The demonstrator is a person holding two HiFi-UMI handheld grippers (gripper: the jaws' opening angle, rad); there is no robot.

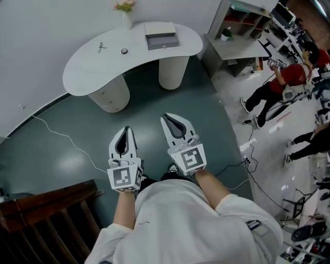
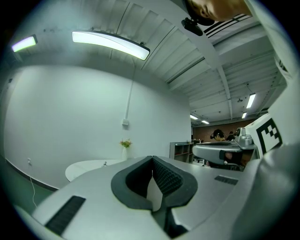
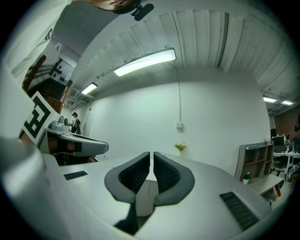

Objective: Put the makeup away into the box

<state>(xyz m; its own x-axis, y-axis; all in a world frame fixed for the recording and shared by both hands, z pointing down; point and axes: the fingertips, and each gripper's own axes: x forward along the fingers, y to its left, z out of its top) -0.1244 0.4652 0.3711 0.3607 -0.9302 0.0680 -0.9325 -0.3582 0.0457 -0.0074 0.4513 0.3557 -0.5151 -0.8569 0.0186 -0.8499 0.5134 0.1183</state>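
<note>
The left gripper [image 1: 126, 130] and right gripper [image 1: 166, 118] were held empty at lower centre, fingers pressed together. The box [image 1: 162, 37] and a small round item [image 1: 124, 51] were seen on the desk [image 1: 87, 69] at upper centre, well apart from both. If approached with the fingers shut, the item could be knocked off.

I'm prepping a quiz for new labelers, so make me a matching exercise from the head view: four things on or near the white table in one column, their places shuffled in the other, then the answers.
Things:
1. grey box
2. vase of flowers
3. scissors-like tool
4. potted plant

Places:
A. on the shelf unit right of the white table
B. standing at the table's far edge, by the wall
C. lying flat on the table, left of a small dark round item
D. on the table's right half

Pairs: 1-D, 2-B, 3-C, 4-A
</note>
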